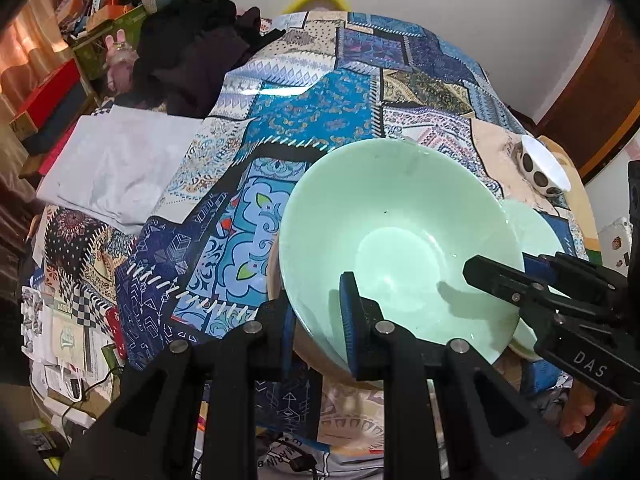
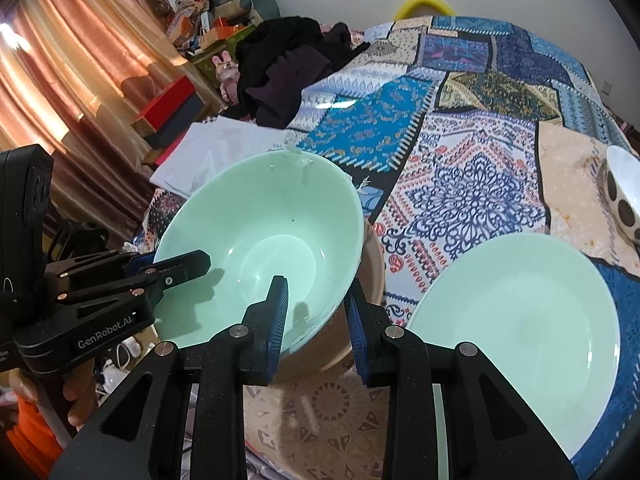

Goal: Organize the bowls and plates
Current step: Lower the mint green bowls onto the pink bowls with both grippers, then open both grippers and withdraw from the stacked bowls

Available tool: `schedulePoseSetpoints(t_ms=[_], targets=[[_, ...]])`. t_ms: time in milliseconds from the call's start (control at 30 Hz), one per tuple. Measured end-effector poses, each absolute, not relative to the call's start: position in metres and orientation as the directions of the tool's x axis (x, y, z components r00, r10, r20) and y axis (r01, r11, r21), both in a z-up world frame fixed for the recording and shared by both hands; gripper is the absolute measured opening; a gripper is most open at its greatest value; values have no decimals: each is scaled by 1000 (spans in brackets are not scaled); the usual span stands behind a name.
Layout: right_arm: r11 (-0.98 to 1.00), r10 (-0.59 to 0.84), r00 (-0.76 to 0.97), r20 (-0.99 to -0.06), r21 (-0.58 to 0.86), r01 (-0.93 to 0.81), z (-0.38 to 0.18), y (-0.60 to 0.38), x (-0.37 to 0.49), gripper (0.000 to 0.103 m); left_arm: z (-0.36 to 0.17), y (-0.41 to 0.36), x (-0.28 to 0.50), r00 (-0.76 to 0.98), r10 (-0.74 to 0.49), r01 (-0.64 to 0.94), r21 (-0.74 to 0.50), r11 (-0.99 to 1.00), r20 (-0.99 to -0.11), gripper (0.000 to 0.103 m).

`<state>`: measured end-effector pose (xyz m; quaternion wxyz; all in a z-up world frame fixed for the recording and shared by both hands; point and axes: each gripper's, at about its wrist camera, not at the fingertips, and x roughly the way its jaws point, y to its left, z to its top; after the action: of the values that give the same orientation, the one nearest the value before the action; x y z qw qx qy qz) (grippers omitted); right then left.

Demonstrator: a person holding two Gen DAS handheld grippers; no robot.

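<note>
the left gripper (image 1: 318, 312) is clamped on the near rim of a mint green bowl (image 1: 396, 240), one blue pad inside the bowl and the other outside under its wall. the right gripper (image 2: 316, 312) is clamped on the same bowl (image 2: 264, 240) at another part of the rim, again one pad inside and one outside. in the left wrist view the right gripper reaches in from the right edge, its upper finger lying over the rim; in the right wrist view the left gripper comes in from the left, with a hand (image 2: 80, 396) around its handle. the bowl is tilted, its opening turned toward the cameras, and its tan outer wall shows beneath the rim. whether its base touches the surface below i cannot tell.

just beside the bowl, on its right, a mint green plate (image 2: 516, 340) lies flat on the patchwork cloth (image 2: 460, 184) that covers the surface. farther right, near the cloth's edge, stands a small white bowl with dark dots (image 2: 622, 196). beyond the green bowl a folded white cloth (image 1: 116, 168) lies on the left, and behind it a heap of dark clothes (image 2: 288, 68). pink curtains (image 2: 72, 64) hang at the far left.
</note>
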<state>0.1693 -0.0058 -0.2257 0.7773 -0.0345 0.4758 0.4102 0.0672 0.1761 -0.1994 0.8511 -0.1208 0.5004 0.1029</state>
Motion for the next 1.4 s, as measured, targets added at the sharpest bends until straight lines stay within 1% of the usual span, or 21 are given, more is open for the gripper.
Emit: schedulePoseSetpoints(t_ms=[400,1067,1300,1400], targets=[[664,580,165,-798,345,-663,-244,0,171,26,-221,182,72,431,49,-307,-95,947,-901,20],[673,592,179,-785,360,-646,-237,-15,177,29,-234,177,76,405,29,-281,-94,955,-914,21],[669,603,192,-774,359,-651,-231,-22,176,29,-226,168,73,411,82,-263,-32,964,-908,21],[665,608,197,-769,358,-656,-227,-24,176,29,-221,169,73,402,82,-273,-34,961,-912,21]])
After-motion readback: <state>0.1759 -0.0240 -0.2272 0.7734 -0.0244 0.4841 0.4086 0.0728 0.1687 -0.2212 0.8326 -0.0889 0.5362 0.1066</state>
